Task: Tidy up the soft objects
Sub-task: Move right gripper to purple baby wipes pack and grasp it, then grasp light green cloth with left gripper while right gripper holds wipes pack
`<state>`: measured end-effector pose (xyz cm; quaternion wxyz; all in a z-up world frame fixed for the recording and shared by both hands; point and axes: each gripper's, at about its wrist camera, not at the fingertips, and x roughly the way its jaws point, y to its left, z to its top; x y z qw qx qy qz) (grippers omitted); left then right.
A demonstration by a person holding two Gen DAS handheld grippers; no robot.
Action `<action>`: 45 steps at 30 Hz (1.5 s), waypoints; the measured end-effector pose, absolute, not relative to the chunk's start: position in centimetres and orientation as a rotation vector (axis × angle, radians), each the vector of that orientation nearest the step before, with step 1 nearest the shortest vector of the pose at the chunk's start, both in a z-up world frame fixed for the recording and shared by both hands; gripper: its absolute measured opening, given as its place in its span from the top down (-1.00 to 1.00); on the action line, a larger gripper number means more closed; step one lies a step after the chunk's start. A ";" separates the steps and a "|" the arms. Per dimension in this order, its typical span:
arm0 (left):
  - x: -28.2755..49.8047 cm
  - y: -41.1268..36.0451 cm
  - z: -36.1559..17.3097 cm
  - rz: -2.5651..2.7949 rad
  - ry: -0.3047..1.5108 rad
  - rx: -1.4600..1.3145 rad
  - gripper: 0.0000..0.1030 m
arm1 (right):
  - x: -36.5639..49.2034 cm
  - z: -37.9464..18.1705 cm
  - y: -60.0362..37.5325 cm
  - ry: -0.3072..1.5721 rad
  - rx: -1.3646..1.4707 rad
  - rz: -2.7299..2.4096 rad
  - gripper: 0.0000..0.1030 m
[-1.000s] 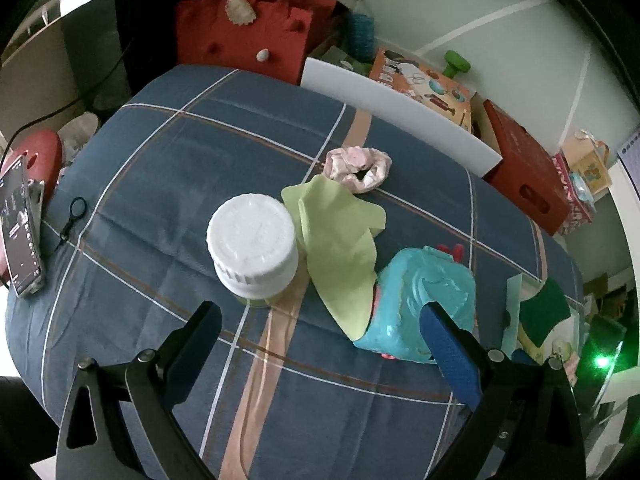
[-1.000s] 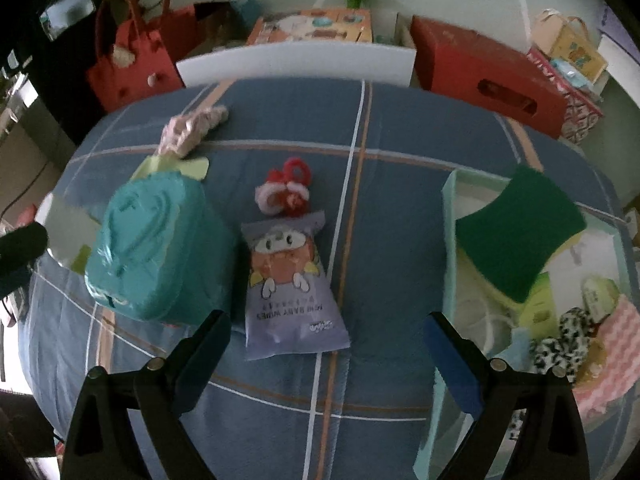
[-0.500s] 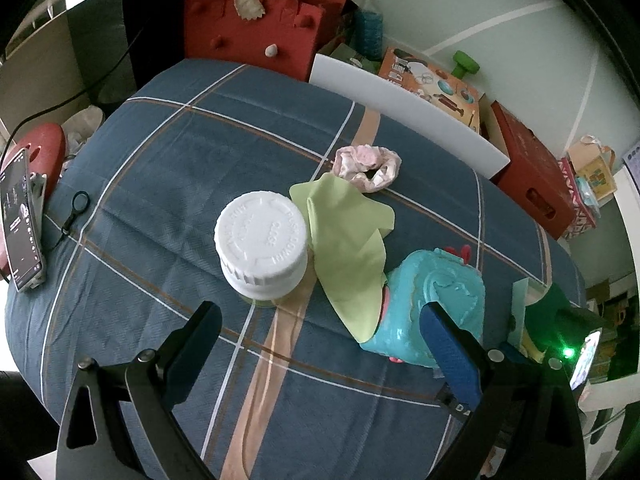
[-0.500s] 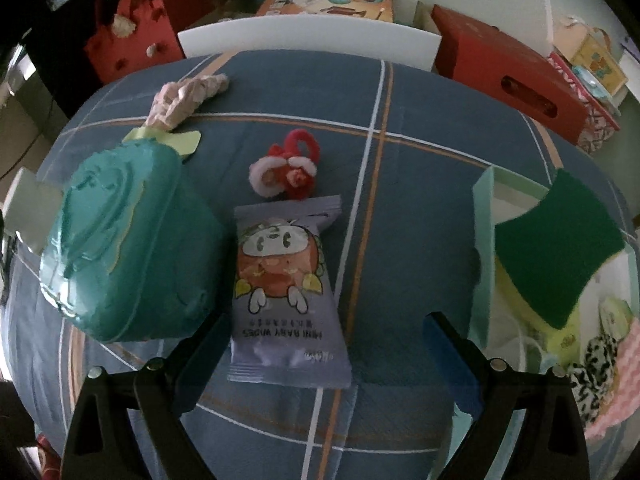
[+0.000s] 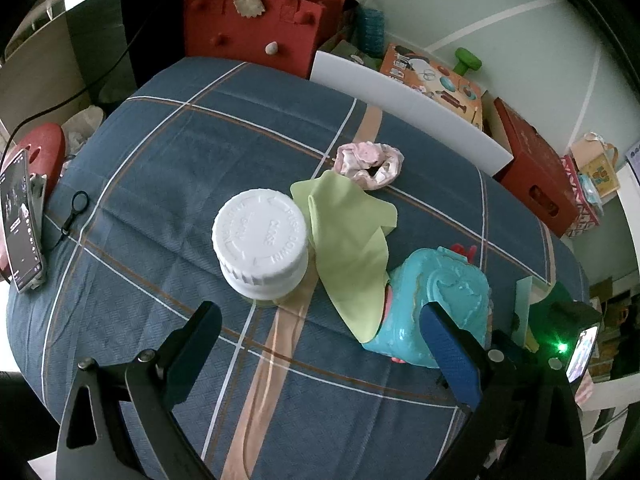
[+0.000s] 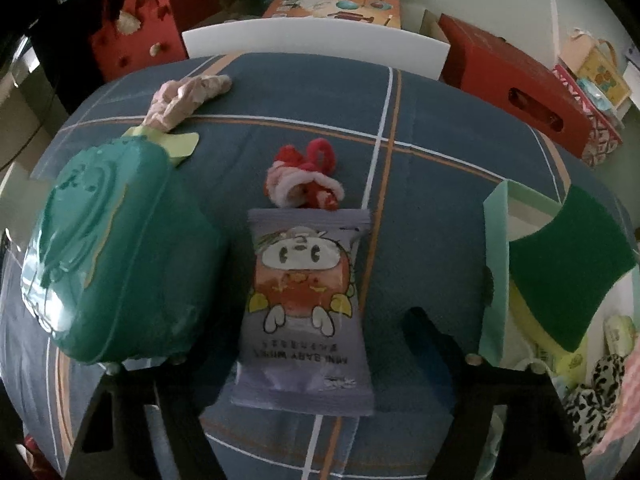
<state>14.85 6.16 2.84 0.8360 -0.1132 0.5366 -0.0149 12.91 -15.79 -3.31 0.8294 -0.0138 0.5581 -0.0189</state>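
- The teal plastic case (image 6: 116,256) stands close against the left side of the purple wipes packet (image 6: 304,304); a mint-green bin (image 6: 494,280) stands at the right.
- The packet is a flat, glossy pouch on the plaid surface (image 6: 432,152), with a red scrunchie (image 6: 306,180) touching its far end.
- Right gripper (image 6: 308,356): fingers closing, the packet between them, not yet pinched.
- Left gripper (image 5: 320,344): fingers spread, empty, near a white-capped bottle (image 5: 260,244) and a green cloth (image 5: 352,248).

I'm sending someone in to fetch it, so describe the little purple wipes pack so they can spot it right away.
On the blue plaid tablecloth, look between the teal plastic case and the pale green bin. The purple wipes pack lies flat there, just below a red and white scrunchie. It is the only pouch, printed with a cartoon face.
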 end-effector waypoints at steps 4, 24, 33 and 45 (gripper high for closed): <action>14.9 6.0 2.8 -0.032 1.137 -0.235 -0.93 | 13.3 -3.5 -15.8 1.180 -0.035 -0.034 -0.57; 15.0 5.6 2.8 -0.026 1.136 -0.210 -0.93 | 13.0 -0.8 -17.9 1.142 0.021 -0.042 -0.08; 15.8 5.1 4.3 -0.058 1.107 -0.219 -0.93 | 11.7 4.7 -20.0 1.013 0.046 -0.110 -0.08; 22.6 5.1 4.9 -0.086 1.187 -0.154 -0.92 | 12.0 9.0 -20.7 0.934 0.076 -0.149 -0.08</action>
